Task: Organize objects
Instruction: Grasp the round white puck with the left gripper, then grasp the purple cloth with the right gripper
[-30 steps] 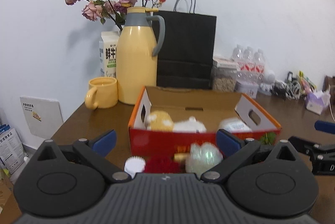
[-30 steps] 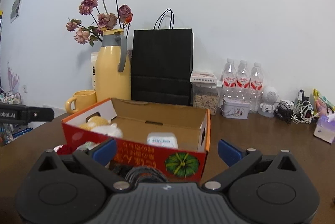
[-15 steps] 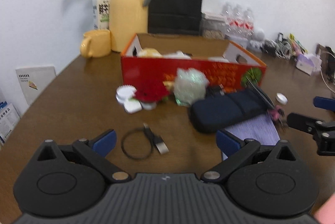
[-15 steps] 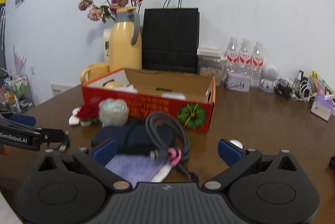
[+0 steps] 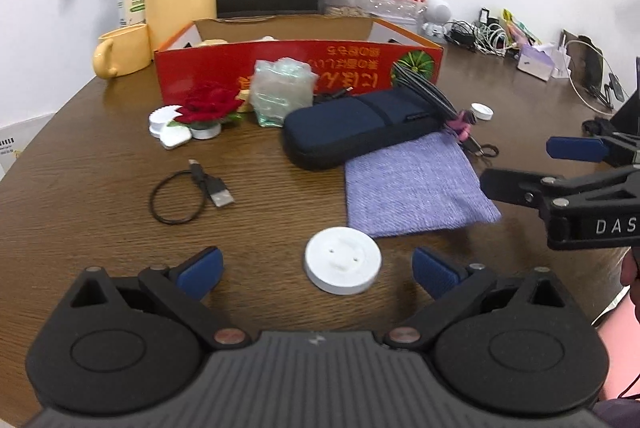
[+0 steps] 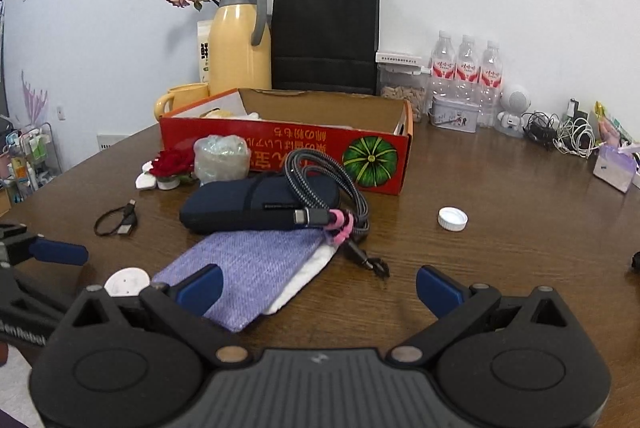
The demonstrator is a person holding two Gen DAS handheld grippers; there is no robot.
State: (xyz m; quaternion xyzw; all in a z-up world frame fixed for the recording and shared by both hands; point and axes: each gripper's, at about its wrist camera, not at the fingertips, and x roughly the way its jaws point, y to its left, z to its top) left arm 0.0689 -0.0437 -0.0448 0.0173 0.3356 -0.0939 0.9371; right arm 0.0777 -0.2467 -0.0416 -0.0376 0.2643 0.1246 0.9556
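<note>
The left claw (image 5: 316,266), gaping and empty, is straddling the flat white round plastic disc (image 5: 342,260) on the brown wooden table (image 5: 100,164), probably for boxing; the right claw (image 6: 318,286), equally wide and empty, is waiting near the lilac woven cloth (image 6: 244,268).

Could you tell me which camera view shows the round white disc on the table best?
The left wrist view: the white disc lies whole between the left gripper's open fingers. The right wrist view shows only part of it, half hidden behind a gripper finger.

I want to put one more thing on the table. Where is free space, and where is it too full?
Free: the bare wood right of the red box, around the small white cap, and the patch between the looped black cable and the white disc. Crowded: in front of the box, where the rose, navy pouch and purple cloth sit close together.
</note>
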